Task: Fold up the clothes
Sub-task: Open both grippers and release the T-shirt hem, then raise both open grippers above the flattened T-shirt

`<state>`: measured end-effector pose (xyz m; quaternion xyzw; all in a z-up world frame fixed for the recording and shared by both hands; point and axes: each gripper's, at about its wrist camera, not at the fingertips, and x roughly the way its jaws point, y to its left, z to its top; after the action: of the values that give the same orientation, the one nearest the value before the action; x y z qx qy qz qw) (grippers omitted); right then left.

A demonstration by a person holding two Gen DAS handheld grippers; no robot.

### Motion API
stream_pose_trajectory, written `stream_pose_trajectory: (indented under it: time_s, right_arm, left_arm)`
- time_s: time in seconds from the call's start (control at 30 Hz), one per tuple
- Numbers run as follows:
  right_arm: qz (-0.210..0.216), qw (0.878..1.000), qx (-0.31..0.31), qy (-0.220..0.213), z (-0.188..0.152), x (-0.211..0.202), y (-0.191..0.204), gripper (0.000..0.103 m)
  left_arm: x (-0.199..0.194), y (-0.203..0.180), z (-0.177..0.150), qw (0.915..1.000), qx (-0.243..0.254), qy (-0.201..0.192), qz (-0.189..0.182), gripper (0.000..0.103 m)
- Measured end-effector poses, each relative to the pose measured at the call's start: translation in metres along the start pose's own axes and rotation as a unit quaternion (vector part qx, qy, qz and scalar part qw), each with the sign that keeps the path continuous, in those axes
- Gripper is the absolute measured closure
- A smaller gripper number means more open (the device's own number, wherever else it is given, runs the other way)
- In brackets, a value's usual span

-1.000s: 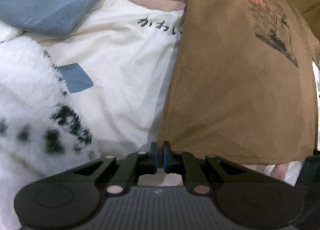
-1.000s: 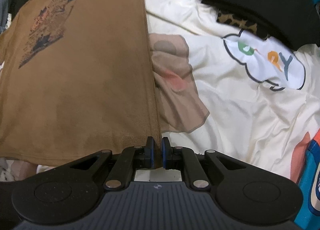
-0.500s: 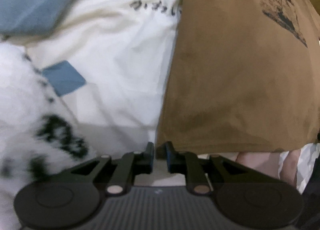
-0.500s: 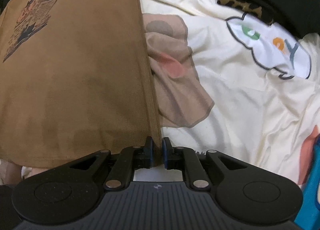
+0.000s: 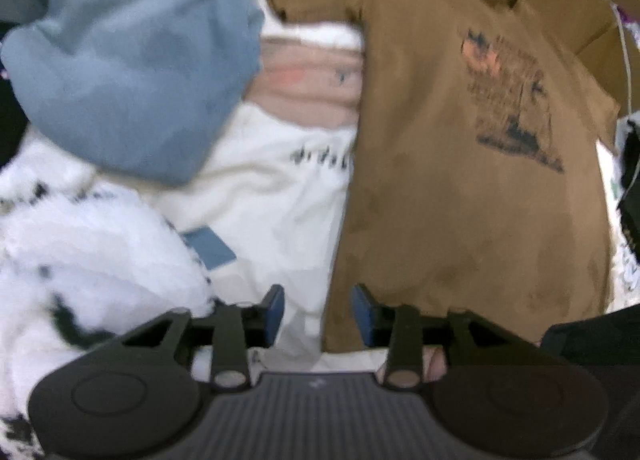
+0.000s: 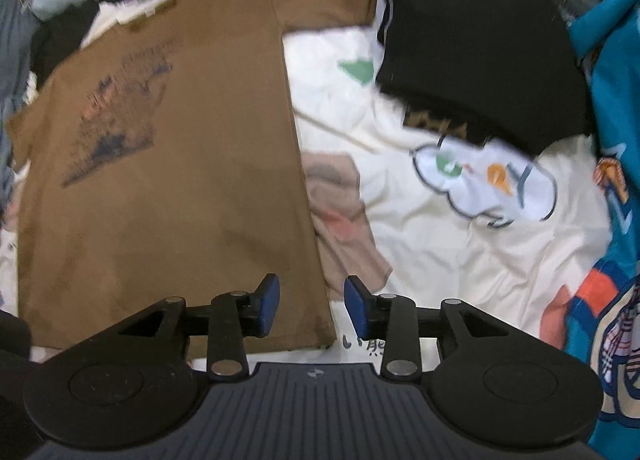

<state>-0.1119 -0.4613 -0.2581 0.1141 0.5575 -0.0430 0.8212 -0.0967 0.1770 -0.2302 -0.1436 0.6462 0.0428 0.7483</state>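
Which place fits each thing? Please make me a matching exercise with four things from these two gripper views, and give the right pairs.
Things:
1. brown T-shirt
2. black folded garment
3. blue-grey garment
4. white fluffy fabric with black spots

Places:
A. upper left of the left wrist view
B. spread flat, its hem corners below both grippers
C. lower left of the left wrist view
D. upper right of the right wrist view, on the cream sheet

Pairs: 1-B, 2-D, 3-A, 4-C
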Motion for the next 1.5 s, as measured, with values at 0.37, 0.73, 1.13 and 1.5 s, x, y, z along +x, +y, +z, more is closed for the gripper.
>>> stream_pose_trajectory:
  time_s: [0.37,0.73,1.13,1.5]
  right_arm:
    - [0.015,0.996,0.033,-0.079,0.019,-0.074,-0.004,0.051]
    - [0.006,0.991,-0.01,-0.135,0.056,-0.155,0.031,0.034]
    - [0.013,0.985,-0.022,-0.171,0.092,-0.219,0.059,0.03]
    - [0.009,0.977,-0.054,-0.206,0.157,-0.291,0.111,0.019]
  left_arm:
    - [-0.064,0.006,0.025,0.998,-0.005,-0.062,-0.002,0.052]
    - [-0.129,0.013,0.045,0.9929,-0.017,-0.117,-0.008,0.045]
    - [-0.143,0.007,0.062,0.9908,-0.011,-0.134,-0.02,0.044]
    - [-0.139,0.026,0.089,0.9897,-0.03,-0.136,-0.033,0.044]
